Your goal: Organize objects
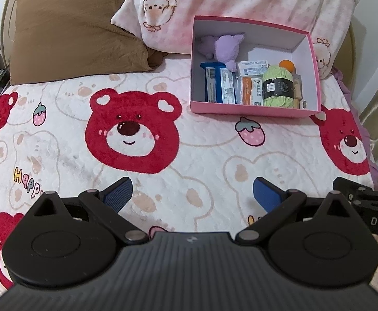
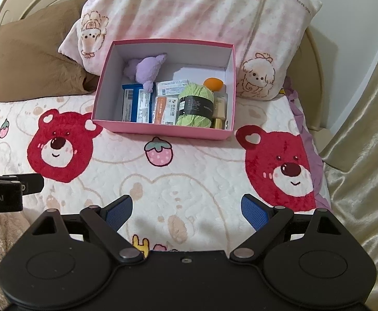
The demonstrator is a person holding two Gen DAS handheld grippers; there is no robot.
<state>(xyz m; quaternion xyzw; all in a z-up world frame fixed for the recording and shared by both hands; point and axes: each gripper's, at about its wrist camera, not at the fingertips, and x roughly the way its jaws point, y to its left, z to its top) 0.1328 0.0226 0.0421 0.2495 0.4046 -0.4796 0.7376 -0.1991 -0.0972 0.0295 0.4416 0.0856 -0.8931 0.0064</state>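
Broadly, the white quilted bedspread printed with red bears and pink strawberries (image 2: pixel 189 176) fills both views, with a brown fabric pillow (image 1: pixel 67 33) and a pink-and-white plush pillow with cartoon dogs (image 2: pixel 189 7) at its head. Against the plush pillow sits the pink cardboard box with white inside walls (image 2: pixel 163 131), open at the top and flat on the bedspread. Inside it lie a purple plush toy (image 2: pixel 147 70) at the back left, a blue-and-white flat packet (image 2: pixel 137 103) along the left wall, an orange-and-white sachet (image 2: pixel 166 111) beside it, a green skein of yarn with a black label (image 2: pixel 195 103), a cream bottle with a gold cap (image 2: pixel 220 111) by the right wall, and a small orange ball (image 2: pixel 213 83) behind the yarn.

Nothing loose shows on the bedspread, so the sorting looks close to done. The left gripper (image 1: pixel 192 194) and right gripper (image 2: pixel 187 211) both hover low over the near bedspread, fingers spread wide with nothing between them.

Any further reach into the box would best come from above, clearing the near wall before dropping. Open bedspread between grippers and box gives free room; the bed's right edge, next to a beige satin curtain (image 2: pixel 357 155), is close, and the two grippers sit just beside each other
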